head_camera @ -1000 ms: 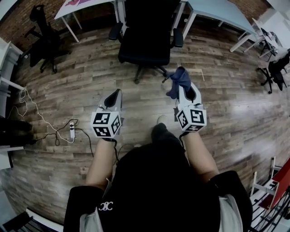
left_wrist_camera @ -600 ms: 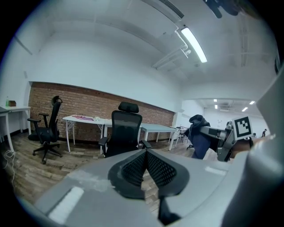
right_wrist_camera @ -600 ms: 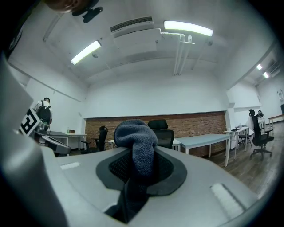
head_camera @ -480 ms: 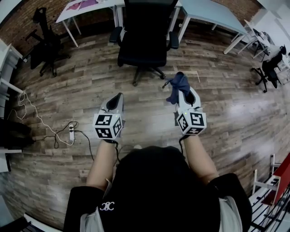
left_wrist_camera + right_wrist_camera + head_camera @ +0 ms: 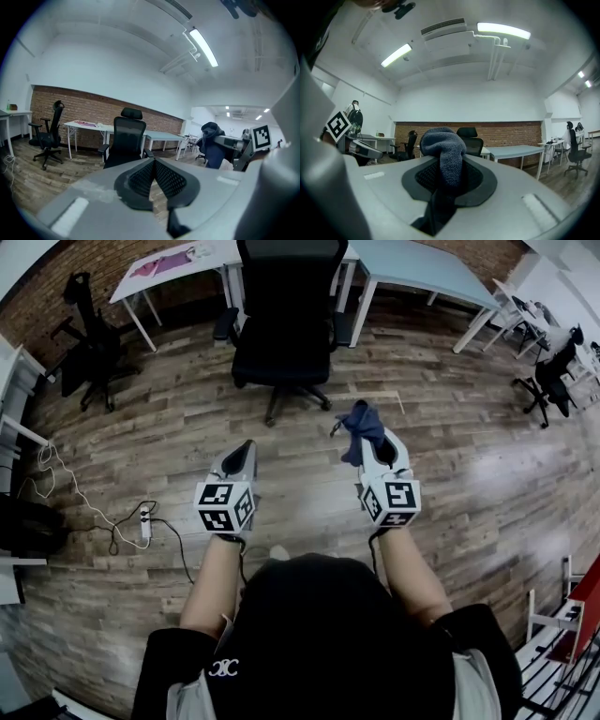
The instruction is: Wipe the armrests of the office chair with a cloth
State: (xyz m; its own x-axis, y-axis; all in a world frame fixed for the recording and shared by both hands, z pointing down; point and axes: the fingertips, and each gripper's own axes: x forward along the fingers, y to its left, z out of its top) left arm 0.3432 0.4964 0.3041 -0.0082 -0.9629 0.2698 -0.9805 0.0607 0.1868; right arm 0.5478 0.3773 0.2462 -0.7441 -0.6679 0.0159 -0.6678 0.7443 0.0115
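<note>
Office chair, head view: black, high-backed, it stands on the wood floor straight ahead of you and well apart from both grippers, its back toward a pale table. Its two armrests show, one at the picture's left and one at the picture's right, and nothing touches either. You hold the left gripper and the right gripper out in front of you, side by side at about the same height, both pointing toward the chair. A dark blue cloth bunches over the tip of the right gripper and hangs a little toward the picture's left. A second black chair stands far off at the left, and a white power strip with its cable lies on the floor to the left of your left arm. Left gripper view: your left jaws are closed, the black mesh pads meet at the tip, and nothing sits between them. Beyond the tip the office chair stands upright before a brick wall, with the table just behind it. At the right edge of this view the right gripper shows with the cloth on it. Right gripper view: your right jaws are clamped on the cloth, which runs down the gap between the pads and humps up above them. The chair's headrest and back show just behind the cloth, partly hidden by it. The left gripper shows at this view's left edge.
</note>
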